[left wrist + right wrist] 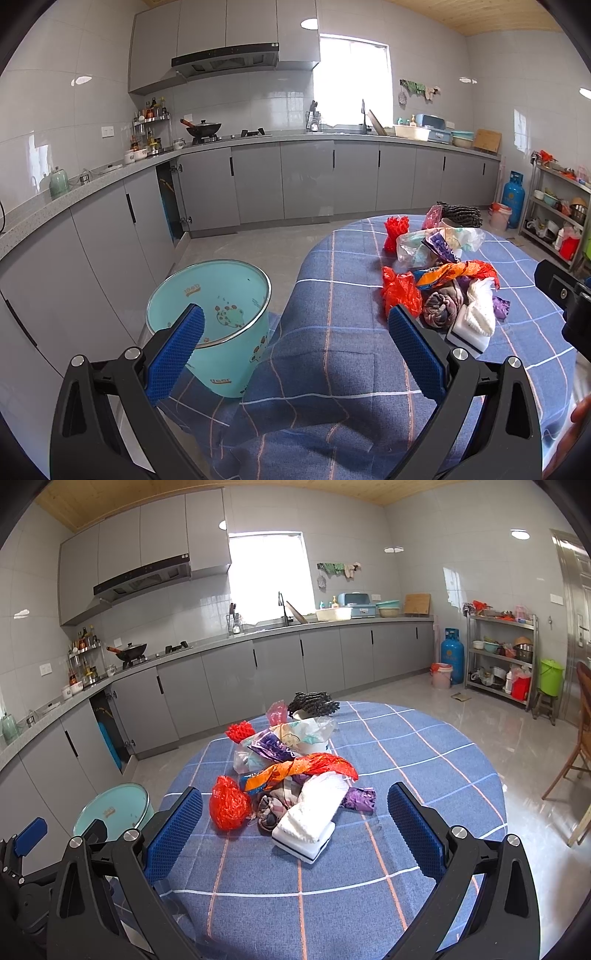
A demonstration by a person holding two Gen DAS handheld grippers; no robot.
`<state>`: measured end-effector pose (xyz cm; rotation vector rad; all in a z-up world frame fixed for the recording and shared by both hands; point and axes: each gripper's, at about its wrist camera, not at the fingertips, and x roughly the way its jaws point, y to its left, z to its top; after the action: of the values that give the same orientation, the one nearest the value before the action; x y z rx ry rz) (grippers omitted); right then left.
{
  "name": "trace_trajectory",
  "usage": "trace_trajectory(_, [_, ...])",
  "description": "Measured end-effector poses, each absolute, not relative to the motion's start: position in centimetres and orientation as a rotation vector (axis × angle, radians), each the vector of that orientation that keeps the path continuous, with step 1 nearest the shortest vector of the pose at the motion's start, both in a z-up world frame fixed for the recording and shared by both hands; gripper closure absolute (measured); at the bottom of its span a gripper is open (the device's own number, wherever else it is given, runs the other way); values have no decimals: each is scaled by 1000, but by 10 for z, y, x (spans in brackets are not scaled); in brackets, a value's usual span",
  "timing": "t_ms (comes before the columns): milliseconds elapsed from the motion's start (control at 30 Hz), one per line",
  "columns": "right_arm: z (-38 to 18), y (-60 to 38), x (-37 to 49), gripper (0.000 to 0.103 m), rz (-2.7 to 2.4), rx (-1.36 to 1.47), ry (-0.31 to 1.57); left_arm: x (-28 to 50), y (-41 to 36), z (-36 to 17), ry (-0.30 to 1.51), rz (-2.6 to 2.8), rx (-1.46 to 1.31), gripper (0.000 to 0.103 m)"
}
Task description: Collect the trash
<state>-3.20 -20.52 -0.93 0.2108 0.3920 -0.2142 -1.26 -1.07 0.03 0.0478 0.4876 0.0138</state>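
A heap of trash lies on the round table's blue checked cloth (369,904): a red plastic bag (229,806), an orange wrapper (303,766), a white sponge block (306,834), a purple wrapper (360,798), clear bags (295,738) and red netting (240,732). A light-blue bin (221,317) stands on the floor left of the table, its mouth upward. My left gripper (295,347) hangs open over the table's left edge, between bin and heap. My right gripper (295,823) is open, the heap's near end between its fingers, touching nothing.
Grey kitchen cabinets (258,672) run along the back and left walls. A blue gas cylinder (452,655), a pink bucket (440,675), a metal shelf (498,653) and a green bucket (550,675) stand at the right. A wooden chair (576,738) is by the table's right side.
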Motion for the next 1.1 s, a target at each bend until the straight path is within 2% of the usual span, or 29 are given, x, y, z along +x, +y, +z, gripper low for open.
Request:
trace_trajectory(700, [-14, -208, -29, 4, -214, 208, 402, -5, -10, -9, 516, -2, 27, 5])
trace_trajectory(1100, [-41, -231, -25, 4, -259, 195, 454, 7, -5, -25, 552, -19, 0, 6])
